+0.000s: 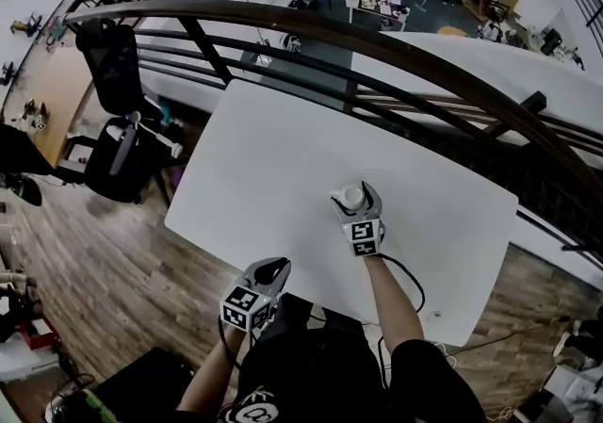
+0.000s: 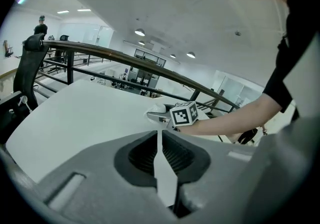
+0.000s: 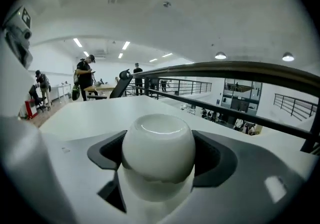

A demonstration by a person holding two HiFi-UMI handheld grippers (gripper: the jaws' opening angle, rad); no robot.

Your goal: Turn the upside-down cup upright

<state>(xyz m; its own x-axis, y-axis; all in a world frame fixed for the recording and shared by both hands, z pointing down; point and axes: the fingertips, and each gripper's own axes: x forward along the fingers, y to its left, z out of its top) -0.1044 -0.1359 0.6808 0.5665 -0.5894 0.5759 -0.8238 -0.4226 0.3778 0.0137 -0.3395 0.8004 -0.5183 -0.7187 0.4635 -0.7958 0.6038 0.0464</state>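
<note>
Right tongs (image 1: 356, 204): closed on a white rounded cup (image 3: 157, 150). The right gripper view shows one dark pad pressed against each side of the cup's bulge.
- A circular rim with a glossy highlight faces up. I cannot say for sure whether it is the mouth or the foot.
- The cup sits out past the tongs' marker cube (image 1: 364, 235), over the middle-right of the white worktop (image 1: 273, 148).
- It is low over the surface. No view settles whether it touches.

Left tongs (image 1: 271, 270): jaws almost together, with only a thin slit between them and nothing in it.
- White worktop shows through the gap in the left gripper view.
- The tongs are at the worktop's near edge, well apart from the cup. They point across the surface toward the right tongs, whose marker cube and forearm (image 2: 235, 115) appear beyond the tips.

Surroundings:
- A dark curved railing (image 1: 405, 40) runs along the far side of the worktop, with a lower level of desks beyond it.
- A black office chair (image 1: 115, 68) stands off the worktop's far left corner, on wooden floor (image 1: 104, 280).
- Several people (image 3: 86, 78) stand in the distance in the right gripper view.
</note>
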